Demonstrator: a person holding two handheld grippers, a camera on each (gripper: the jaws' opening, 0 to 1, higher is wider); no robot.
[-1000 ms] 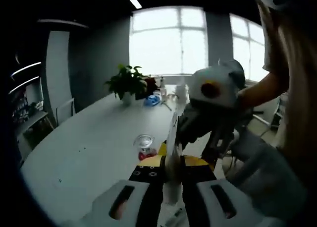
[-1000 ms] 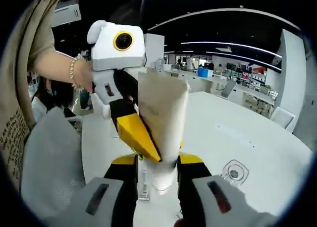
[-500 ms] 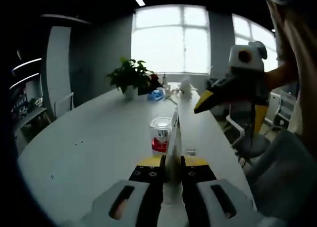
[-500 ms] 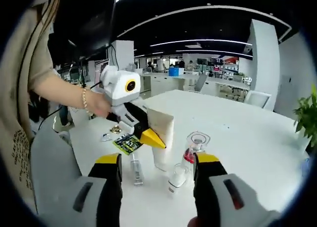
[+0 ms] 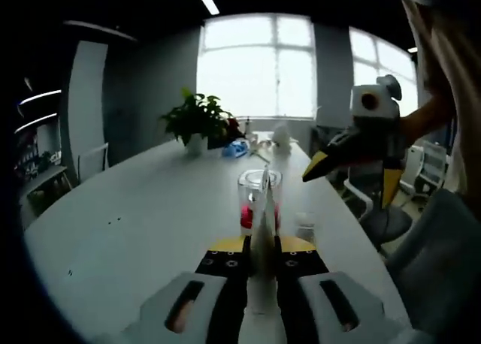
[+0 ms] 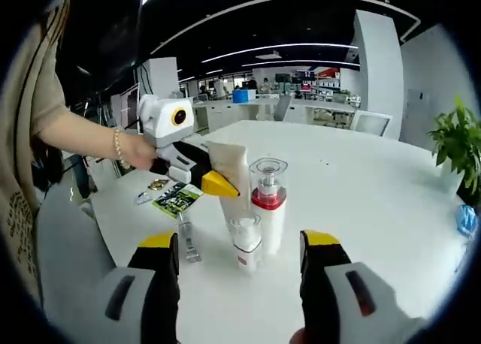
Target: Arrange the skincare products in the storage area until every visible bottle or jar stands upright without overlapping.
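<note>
In the right gripper view, my right gripper (image 6: 239, 261) fills the bottom of the frame with its 2 jaws spread wide and nothing between them. Just above them, at the centre, 3 products stand upright on the white table (image 6: 376, 201): a white tube (image 6: 231, 180), a pump bottle (image 6: 268, 205) with a red band and clear cap to its right, and a small white bottle (image 6: 245, 243) in front. A slim clear vial (image 6: 186, 238) lies flat at lower left, near a green leaflet (image 6: 177, 198). My left gripper (image 6: 214, 183) comes in from the left, clamped on the tube.

In the left gripper view, the tube's thin edge (image 5: 262, 231) sits pinched between my jaws at bottom centre, the pump bottle (image 5: 257, 201) behind it. A potted plant (image 5: 197, 122) stands at upper left.
</note>
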